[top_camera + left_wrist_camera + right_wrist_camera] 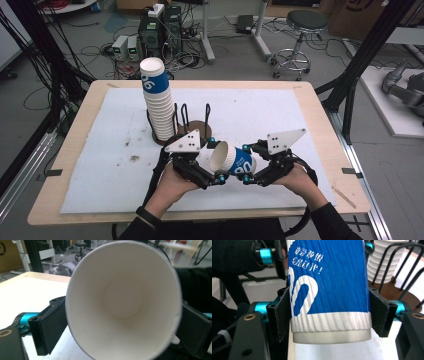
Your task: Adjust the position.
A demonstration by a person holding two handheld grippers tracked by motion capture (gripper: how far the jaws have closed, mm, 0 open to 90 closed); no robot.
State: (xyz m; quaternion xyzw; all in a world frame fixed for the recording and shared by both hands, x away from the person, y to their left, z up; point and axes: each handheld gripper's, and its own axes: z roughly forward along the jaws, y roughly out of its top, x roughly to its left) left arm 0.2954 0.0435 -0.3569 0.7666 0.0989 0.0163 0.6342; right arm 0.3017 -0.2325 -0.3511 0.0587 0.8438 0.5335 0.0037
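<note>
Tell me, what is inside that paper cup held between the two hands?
Nothing: the left gripper view looks straight into the cup and shows a bare white wall and bottom. Its outer base cannot be seen from there.

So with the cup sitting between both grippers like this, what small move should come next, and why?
Probably draw the left gripper back off the rim. The right gripper clamps the paper cup near its base, while the left jaws flank the mouth without clearly pressing.
</note>
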